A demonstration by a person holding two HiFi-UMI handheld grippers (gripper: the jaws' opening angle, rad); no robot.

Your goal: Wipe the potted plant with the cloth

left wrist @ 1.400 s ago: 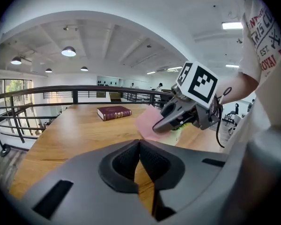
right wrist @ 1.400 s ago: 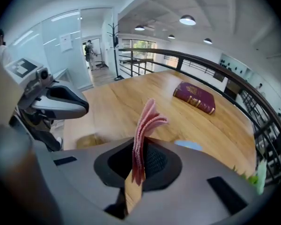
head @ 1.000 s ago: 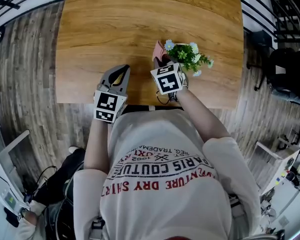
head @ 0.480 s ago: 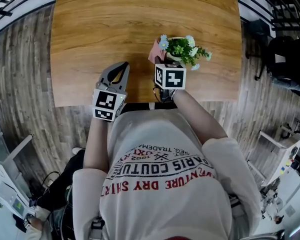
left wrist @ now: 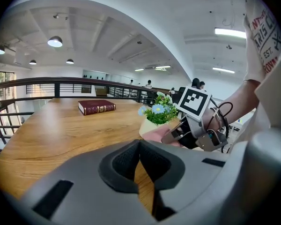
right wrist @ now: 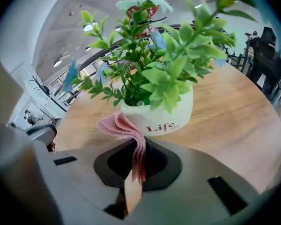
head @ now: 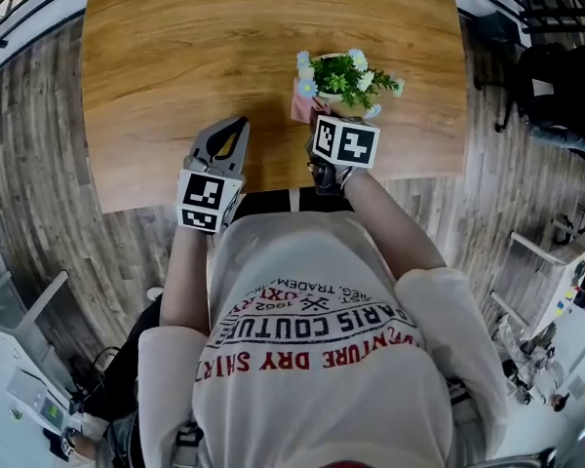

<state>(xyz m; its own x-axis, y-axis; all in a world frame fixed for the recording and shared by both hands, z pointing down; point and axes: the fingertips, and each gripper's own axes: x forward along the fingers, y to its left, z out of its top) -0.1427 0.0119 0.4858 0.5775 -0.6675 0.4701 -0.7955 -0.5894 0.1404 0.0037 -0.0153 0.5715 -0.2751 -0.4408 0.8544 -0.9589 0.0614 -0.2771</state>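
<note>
Potted plant [head: 343,78]: upright on wooden table [head: 175,47], right of centre, set a little back from the near edge. Cream pot [right wrist: 171,114], red "Life" lettering on the wall that faces the right gripper view. Green leafy sprigs above, pale blue and white flowers among them.

Right gripper [right wrist: 136,156]: clenched on pink cloth [right wrist: 124,128]. Comes at the pot's near side from the person's edge of the table, pointing steeply down. Mostly covered in head view by its marker cube [head: 344,141]. Cloth pinched edge-on between the pads; loose folds fan out past the tips, up and to the left, reaching the lower left of the pot wall. Looks pressed against the pot or just short of it; actual contact not certain from either gripper view. Seen from the left gripper view, cloth sits between the tips and the pot's base. Foliage hangs directly over cloth and jaws.

Left gripper [head: 232,133]: jaws closed together, nothing held; only table wood visible through the slit behind the tips. Positioned over the table's near edge, left of the plant and apart from it, angled slightly down across the tabletop.

Dark red book [left wrist: 96,107]: lies flat at the far side of the table, well apart from the plant. Black railing [left wrist: 47,86] beyond the table.
</note>
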